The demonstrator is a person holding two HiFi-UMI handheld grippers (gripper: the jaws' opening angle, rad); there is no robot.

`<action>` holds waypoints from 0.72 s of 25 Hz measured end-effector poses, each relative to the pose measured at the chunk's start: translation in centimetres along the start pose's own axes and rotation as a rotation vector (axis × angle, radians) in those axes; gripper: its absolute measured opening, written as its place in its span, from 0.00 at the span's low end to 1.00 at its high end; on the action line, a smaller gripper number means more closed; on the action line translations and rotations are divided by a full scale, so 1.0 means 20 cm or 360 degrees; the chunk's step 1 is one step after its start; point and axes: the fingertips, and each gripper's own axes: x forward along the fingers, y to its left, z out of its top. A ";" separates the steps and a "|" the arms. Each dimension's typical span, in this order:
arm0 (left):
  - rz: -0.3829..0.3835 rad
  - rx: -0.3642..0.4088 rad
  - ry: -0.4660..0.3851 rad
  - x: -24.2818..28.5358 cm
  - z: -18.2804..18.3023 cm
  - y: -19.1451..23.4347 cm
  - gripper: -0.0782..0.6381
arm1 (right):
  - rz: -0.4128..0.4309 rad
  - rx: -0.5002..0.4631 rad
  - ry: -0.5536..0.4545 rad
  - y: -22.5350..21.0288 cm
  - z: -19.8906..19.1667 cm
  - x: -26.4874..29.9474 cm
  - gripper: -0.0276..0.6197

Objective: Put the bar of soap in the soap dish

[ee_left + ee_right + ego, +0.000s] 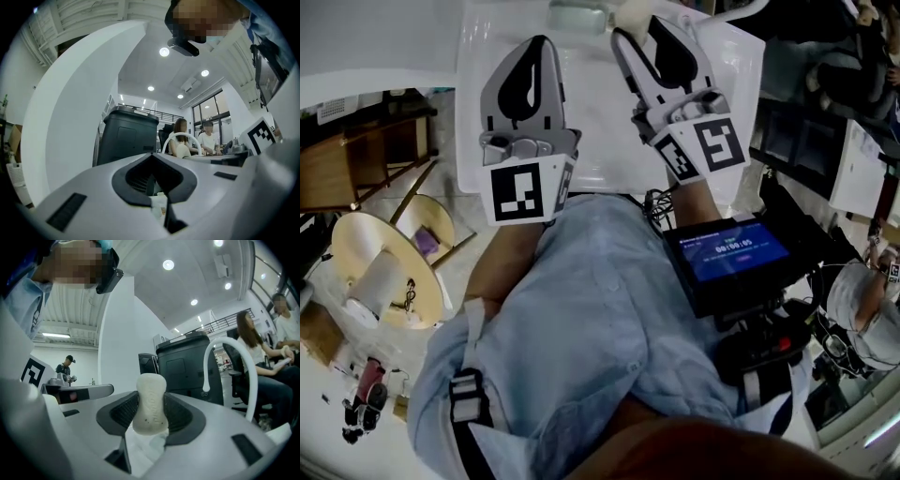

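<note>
The right gripper (639, 26) is clamped on the bar of soap (150, 401). Its two dark pads press the cream-white bar from either side, and the bar stands upright between them with its rounded top above the jaw tips. In the head view this gripper reaches over the far edge of the white sink (487, 131), towards its right side, with the soap at the very tip. Just left of the soap, on the same far edge, lies a pale glassy-green shape that seems to be the soap dish (577, 17). The soap is beside it, not in it.

The left gripper (151, 157) has its jaws drawn together, with only a thin slit between the pads and nothing in it. It hangs over the left half of the sink, nearer the person, level with the right gripper and apart from it.

A white curved tap (234, 357) arches up at the right of the right gripper view, in front of a large dark bin-like cabinet (185, 364). Seated people (255, 350) show beyond the tap, and a standing person (65, 367) is far off at the left.

Below the grippers, the head view shows the wearer's light blue shirt (581, 309). A small device with a lit blue screen (727, 251) sits at the waist on the right. A round wooden stand (389, 272) is on the floor at the left.
</note>
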 end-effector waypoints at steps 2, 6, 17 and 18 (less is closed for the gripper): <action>-0.0018 -0.0034 0.0038 0.04 -0.06 0.01 0.12 | -0.0017 0.0013 0.0031 -0.04 -0.04 0.03 0.33; 0.0012 -0.0122 0.0145 0.10 -0.18 0.08 0.12 | -0.0023 0.0049 0.0145 -0.09 -0.16 0.12 0.33; -0.0001 -0.0192 0.0148 0.13 -0.15 0.07 0.12 | -0.0026 0.0021 0.0196 -0.09 -0.18 0.12 0.33; -0.0003 -0.0194 0.0151 0.13 -0.15 0.07 0.12 | -0.0026 0.0019 0.0202 -0.09 -0.18 0.12 0.33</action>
